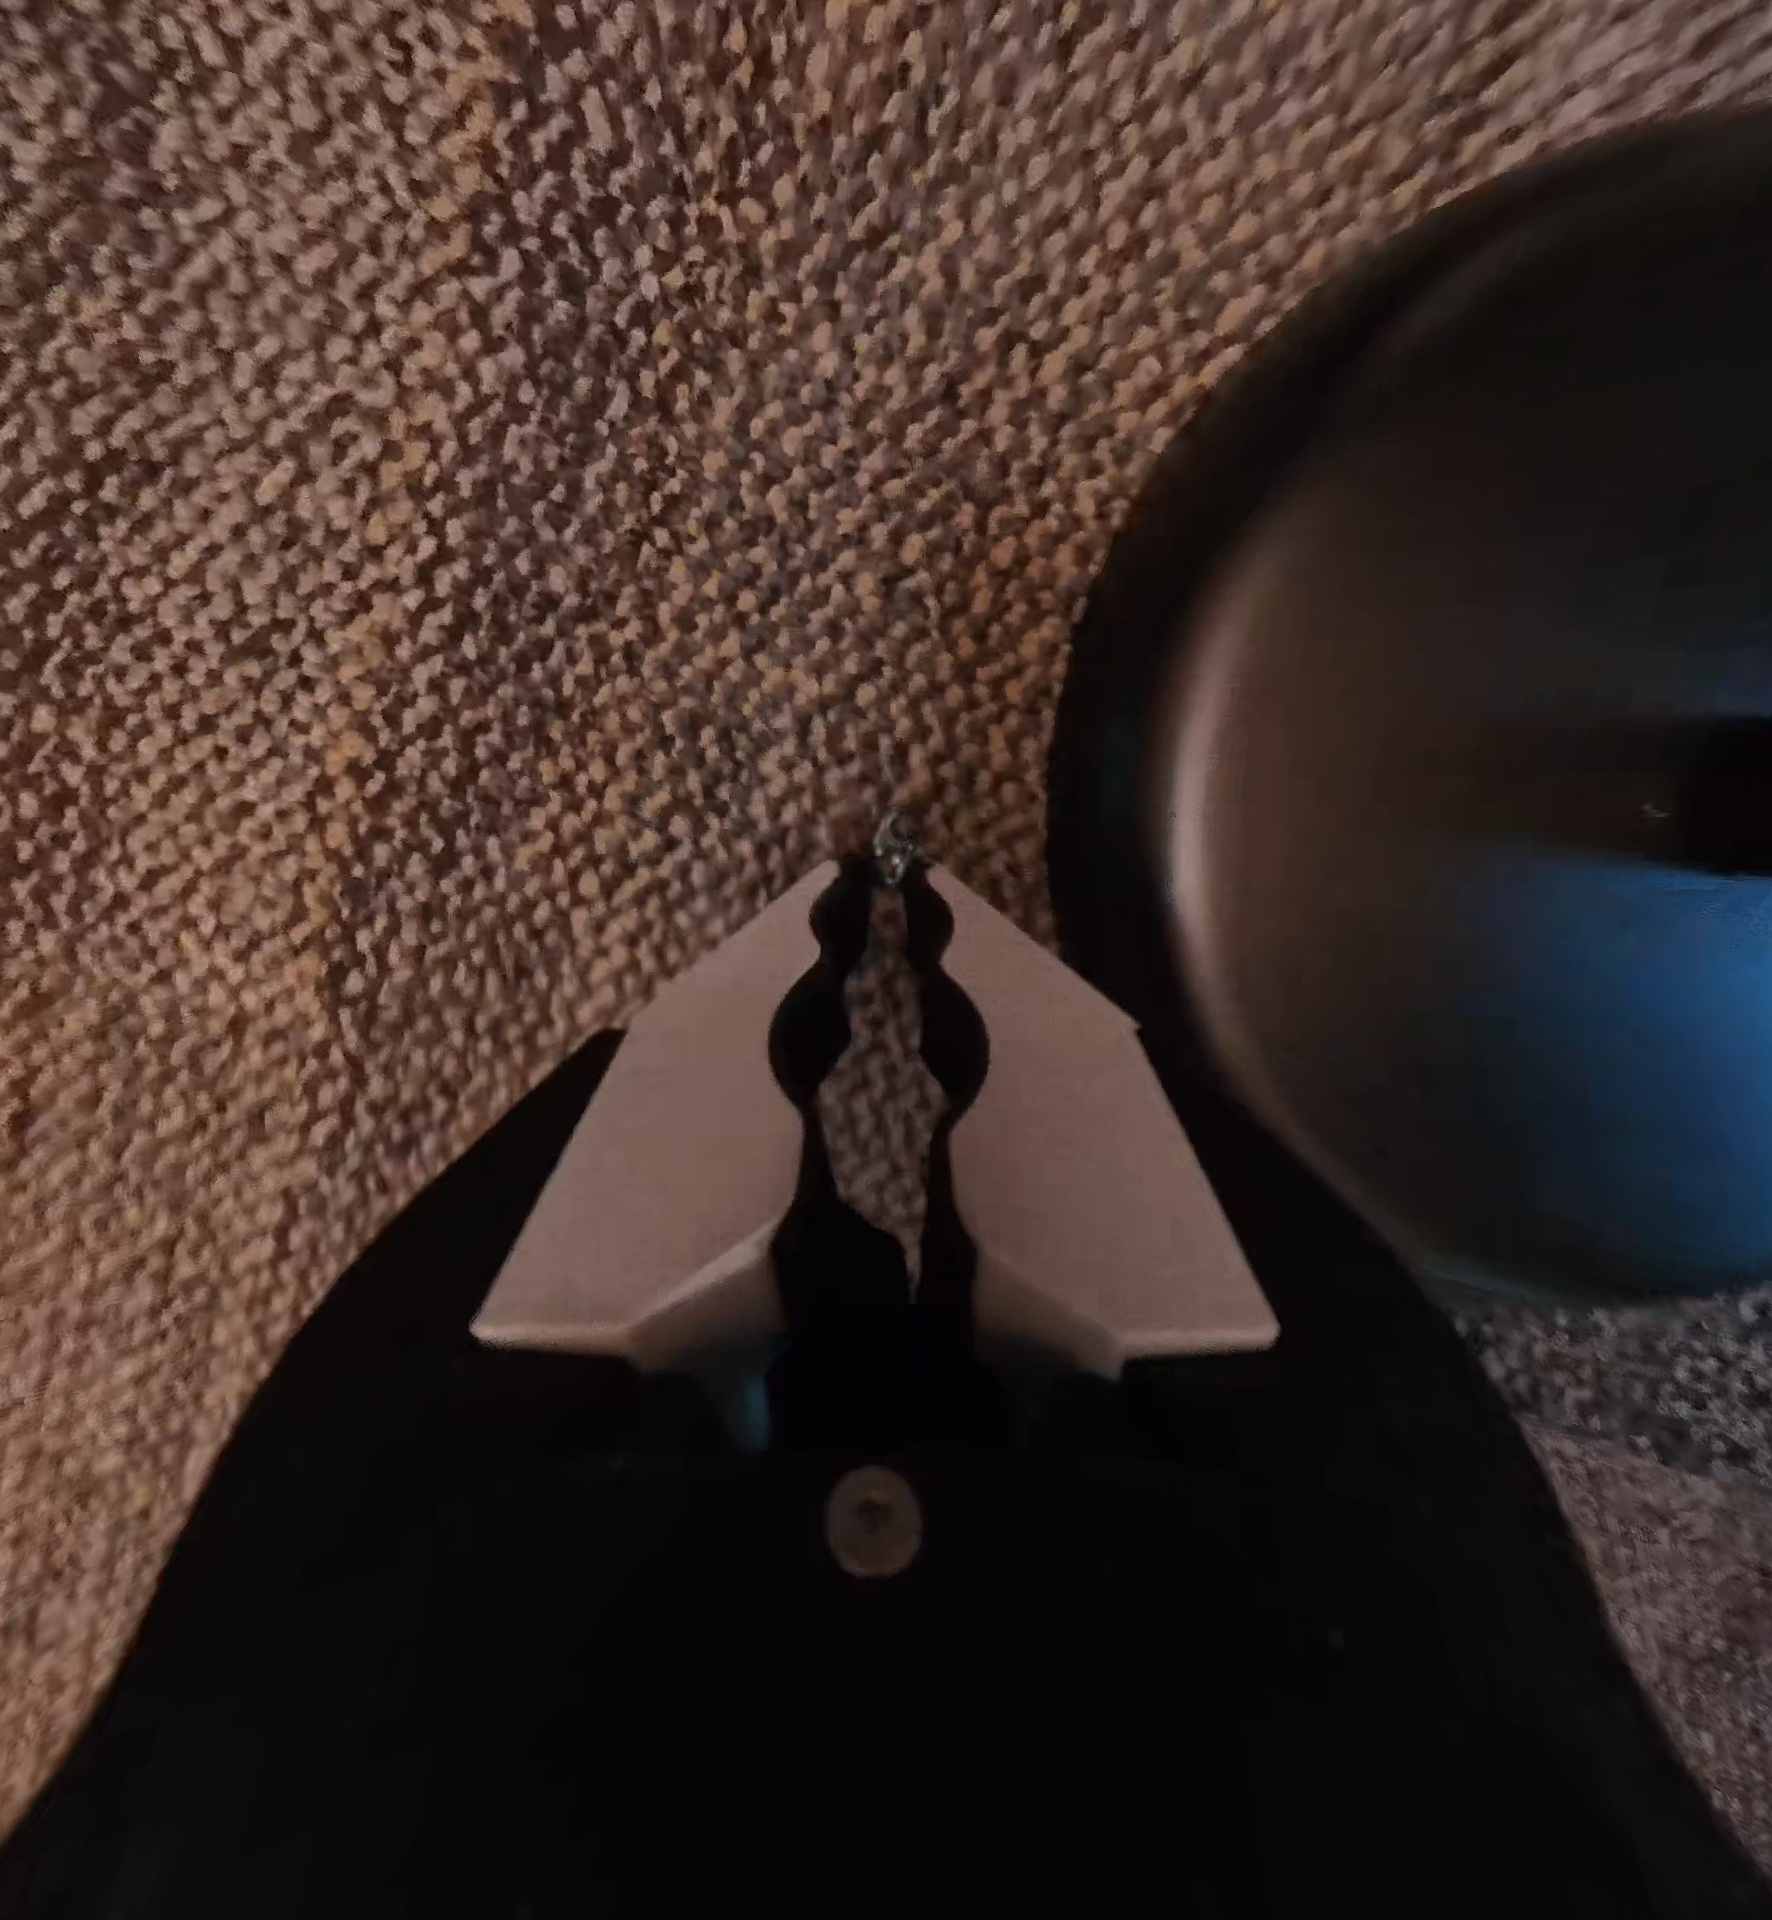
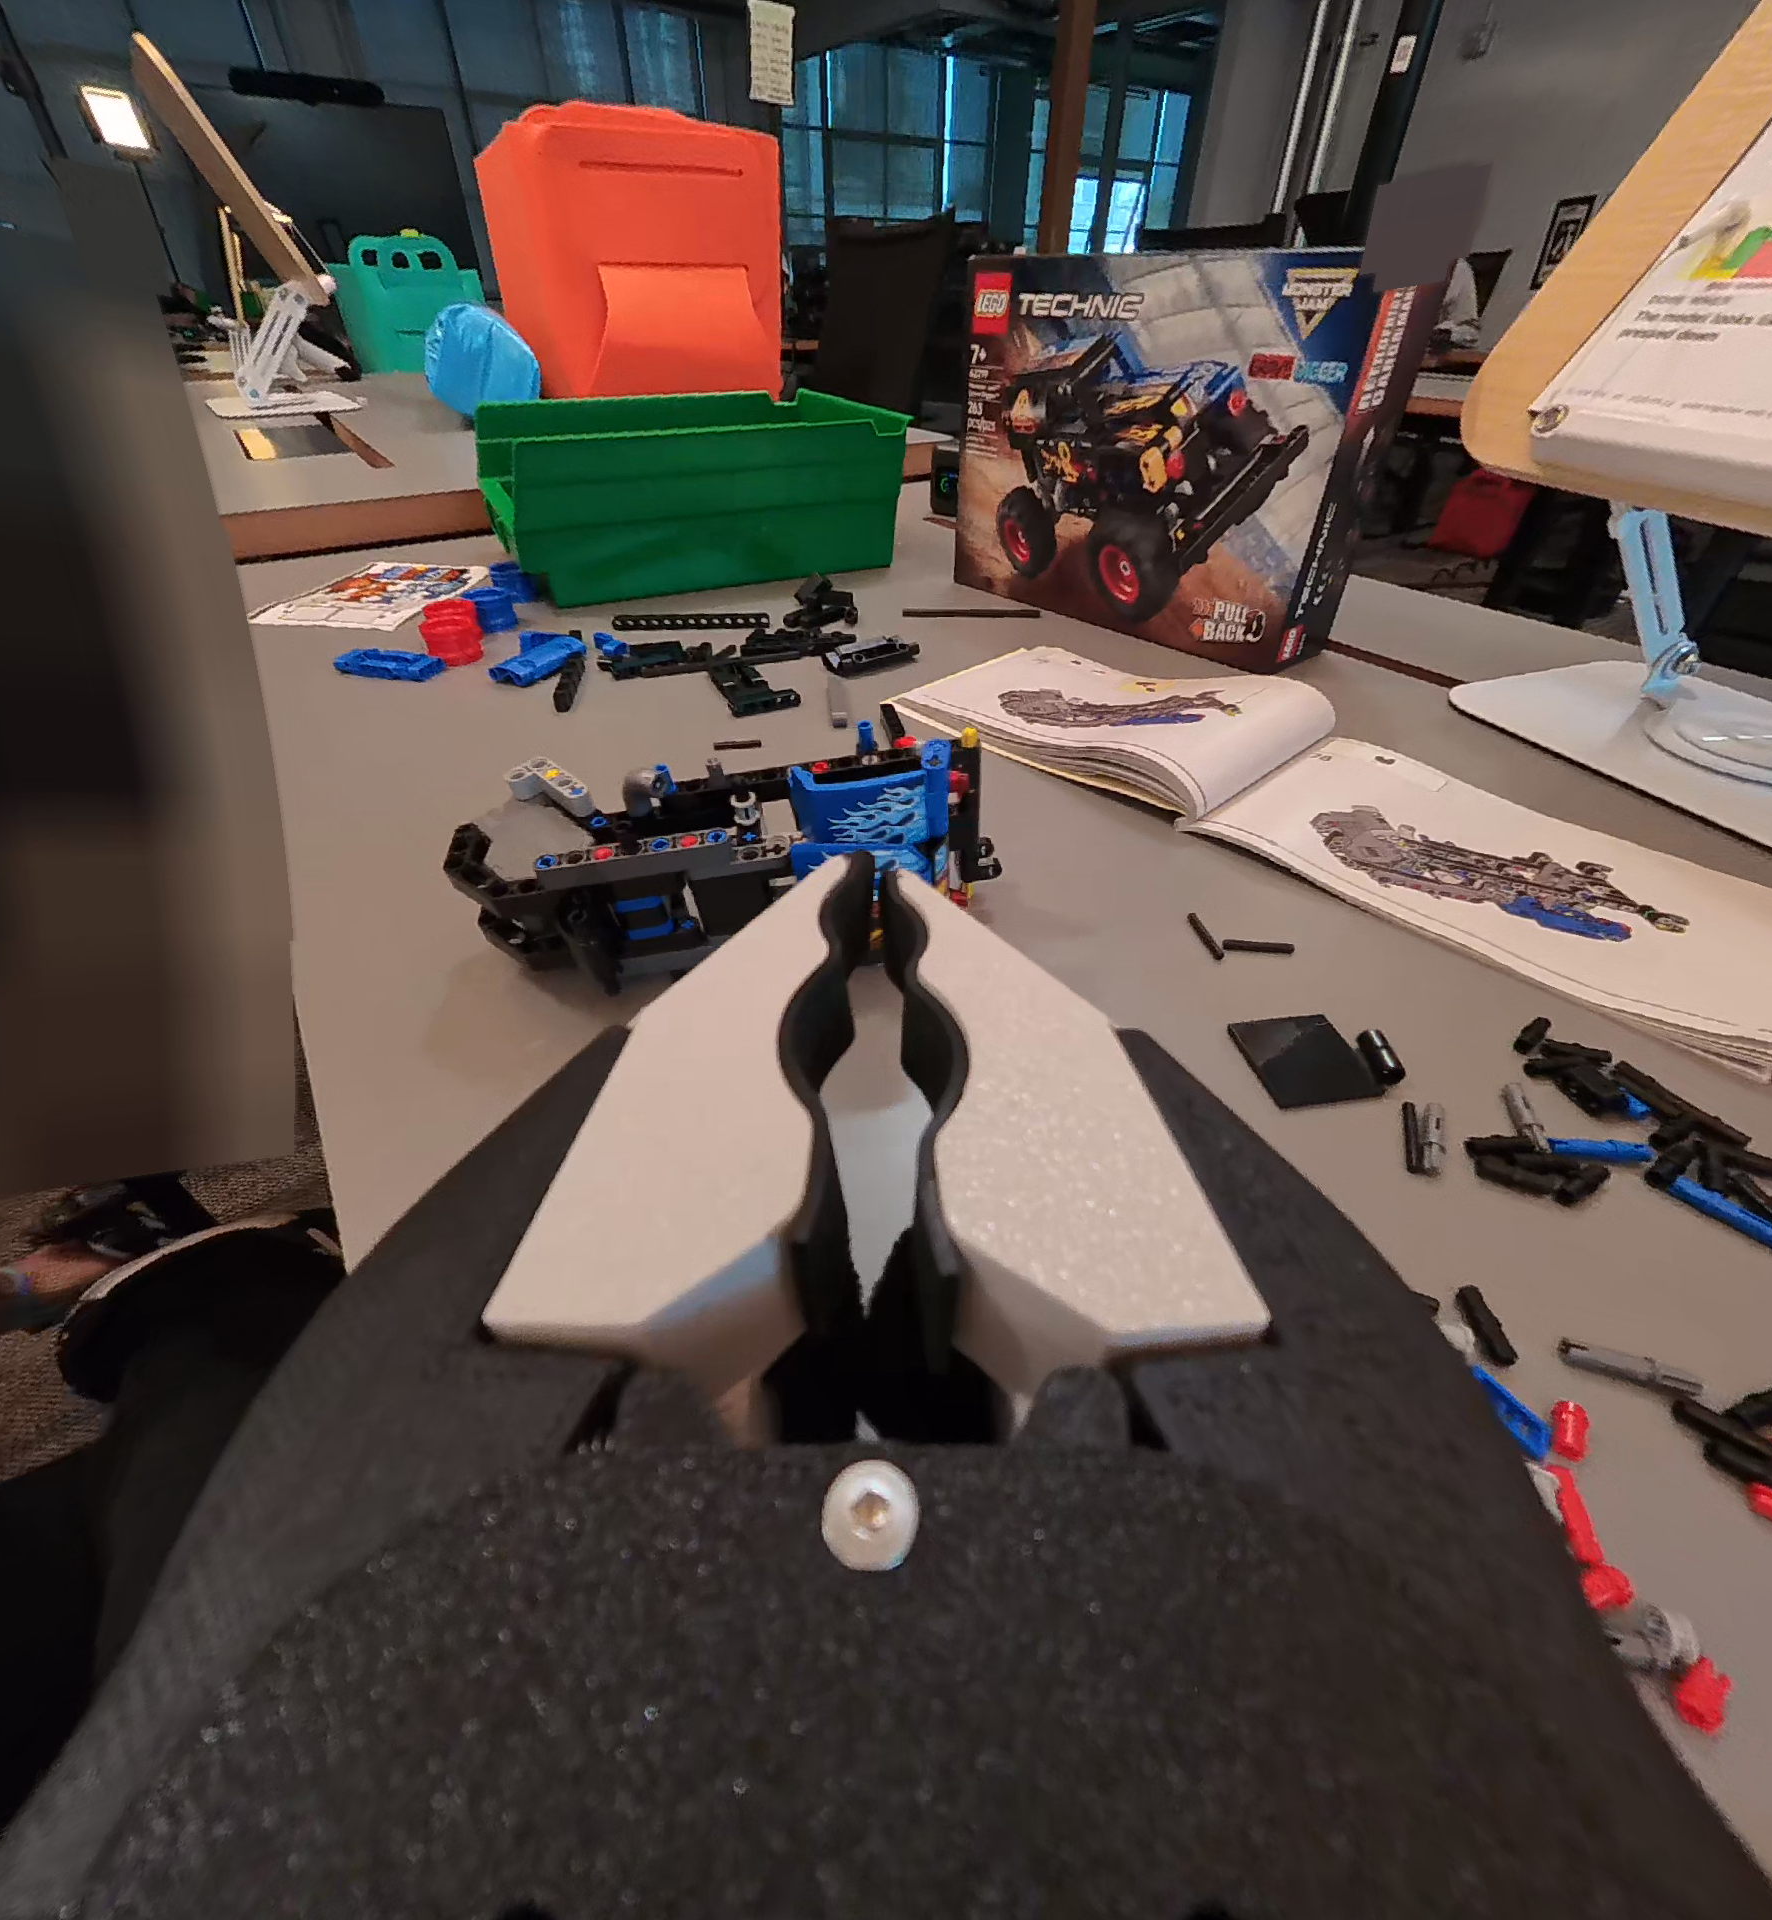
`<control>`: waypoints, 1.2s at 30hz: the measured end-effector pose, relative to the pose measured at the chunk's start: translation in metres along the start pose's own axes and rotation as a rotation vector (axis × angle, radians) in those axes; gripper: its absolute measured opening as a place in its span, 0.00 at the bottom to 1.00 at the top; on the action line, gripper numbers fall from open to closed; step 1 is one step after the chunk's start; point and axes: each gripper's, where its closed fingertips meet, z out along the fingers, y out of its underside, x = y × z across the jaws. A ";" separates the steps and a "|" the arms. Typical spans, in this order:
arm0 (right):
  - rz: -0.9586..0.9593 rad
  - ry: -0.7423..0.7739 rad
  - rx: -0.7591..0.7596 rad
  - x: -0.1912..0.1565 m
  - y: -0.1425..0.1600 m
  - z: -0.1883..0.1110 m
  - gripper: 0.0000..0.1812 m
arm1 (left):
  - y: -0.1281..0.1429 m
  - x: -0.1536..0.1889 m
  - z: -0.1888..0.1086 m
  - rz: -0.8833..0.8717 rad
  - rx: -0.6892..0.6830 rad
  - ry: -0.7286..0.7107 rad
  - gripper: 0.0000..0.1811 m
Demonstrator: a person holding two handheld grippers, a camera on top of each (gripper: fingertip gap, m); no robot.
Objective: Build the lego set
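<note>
The left gripper (image 1: 887,868) pinches a tiny grey piece (image 1: 894,847) low over the carpet (image 1: 549,520); a slip could lose it, while the right gripper (image 2: 877,883) is closed and empty.

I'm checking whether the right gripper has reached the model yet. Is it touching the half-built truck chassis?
Cannot tell. In the right wrist view the right gripper tips overlap the chassis, hiding any gap or contact; the left wrist view shows only carpet.
</note>
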 end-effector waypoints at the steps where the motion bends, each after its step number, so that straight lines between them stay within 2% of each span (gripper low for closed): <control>1: -0.006 -0.002 0.001 -0.001 0.000 0.000 0.00 | 0.005 0.003 -0.013 -0.011 0.024 -0.009 0.03; 4: -0.020 0.006 0.021 -0.003 -0.003 -0.002 0.00 | 0.034 0.023 -0.063 -0.069 0.078 0.025 0.03; 7: -0.027 0.010 0.045 -0.005 -0.006 -0.004 0.00 | 0.054 0.061 -0.130 -0.086 0.145 0.091 0.03; 10: -0.054 0.021 0.055 -0.007 -0.007 -0.005 0.00 | 0.050 0.115 -0.206 -0.027 0.234 0.165 0.03; 13: -0.076 0.033 0.053 -0.009 -0.007 -0.004 0.00 | 0.016 0.179 -0.286 0.020 0.363 0.282 0.03; 15: -0.089 0.032 0.050 -0.011 -0.006 -0.003 0.00 | -0.020 0.231 -0.341 0.050 0.456 0.393 0.03; 21: -0.088 0.027 0.036 -0.011 -0.004 -0.001 0.01 | -0.131 0.398 -0.503 0.319 0.719 0.713 0.03; 24: -0.069 0.018 0.011 -0.010 -0.001 0.002 0.01 | -0.167 0.477 -0.580 0.456 0.784 0.918 0.03; 26: -0.050 0.028 -0.002 -0.007 0.000 0.004 0.02 | -0.183 0.517 -0.624 0.554 0.820 1.001 0.03; 28: 0.023 0.005 -0.004 -0.009 0.000 0.008 0.04 | -0.195 0.545 -0.657 0.641 0.868 1.015 0.03; 30: 0.072 -0.034 -0.120 -0.017 0.015 0.018 0.13 | -0.202 0.567 -0.679 0.698 0.883 1.014 0.03; 32: 0.030 -0.041 -0.239 -0.020 0.031 0.028 0.18 | -0.208 0.581 -0.699 0.735 0.907 1.006 0.03; 36: -0.045 -0.074 -0.205 -0.010 0.020 0.045 0.20 | -0.226 0.599 -0.724 0.837 0.951 0.928 0.03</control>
